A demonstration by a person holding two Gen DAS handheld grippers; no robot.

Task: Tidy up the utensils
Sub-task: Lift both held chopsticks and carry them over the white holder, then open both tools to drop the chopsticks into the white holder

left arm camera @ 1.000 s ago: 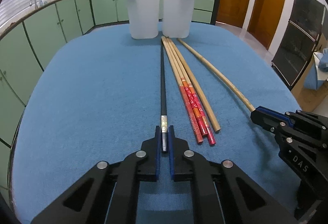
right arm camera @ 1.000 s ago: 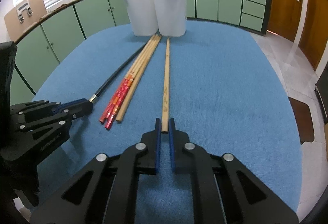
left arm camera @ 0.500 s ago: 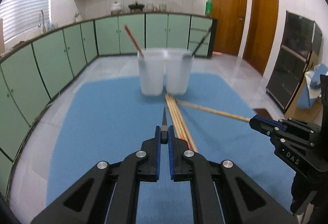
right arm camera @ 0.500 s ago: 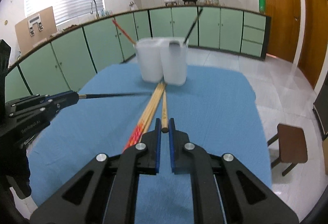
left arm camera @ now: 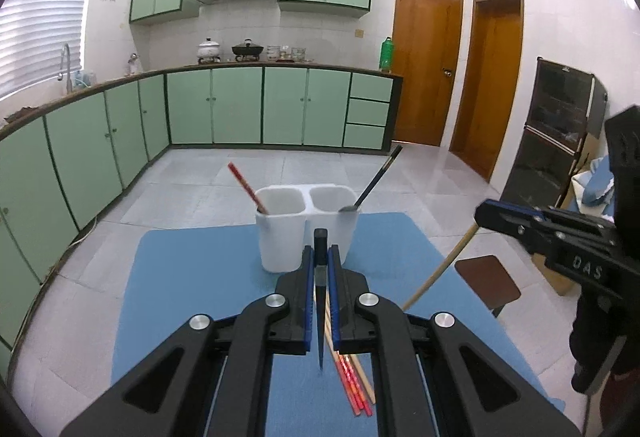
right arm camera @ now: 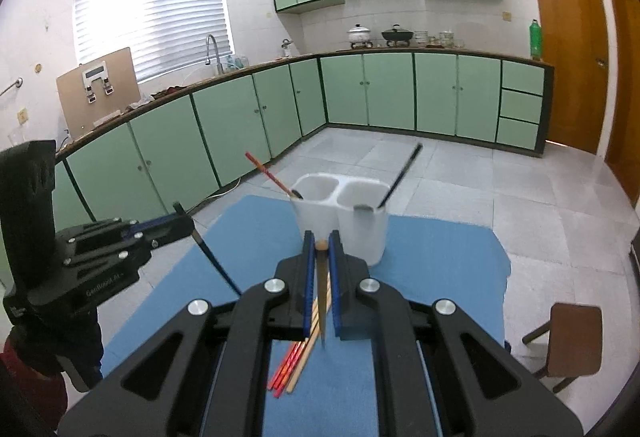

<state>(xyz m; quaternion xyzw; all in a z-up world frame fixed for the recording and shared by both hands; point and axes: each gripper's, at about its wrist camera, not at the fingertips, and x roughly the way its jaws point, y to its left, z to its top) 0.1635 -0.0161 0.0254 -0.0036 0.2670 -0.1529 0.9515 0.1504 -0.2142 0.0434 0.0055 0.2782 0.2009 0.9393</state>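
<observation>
My left gripper [left arm camera: 321, 257] is shut on a black chopstick [left arm camera: 320, 321], which hangs point down above the blue mat. My right gripper [right arm camera: 321, 243] is shut on a wooden chopstick [right arm camera: 322, 301], also hanging point down; it shows at the right in the left wrist view [left arm camera: 440, 273]. A white two-cell holder [left arm camera: 306, 225] stands at the mat's far end, with a red chopstick [left arm camera: 245, 187] in its left cell and a black utensil [left arm camera: 376, 177] in its right cell. Several red and wooden chopsticks [left arm camera: 354, 385] lie on the mat below the grippers.
The blue mat [left arm camera: 192, 285] covers the table. A brown stool [right arm camera: 572, 337] stands on the floor to the right. Green kitchen cabinets [left arm camera: 240, 109] run along the far wall.
Both grippers have lifted their chopsticks off the mat, raised them high and tipped them point down. The view has swung from the tabletop up to the room.
</observation>
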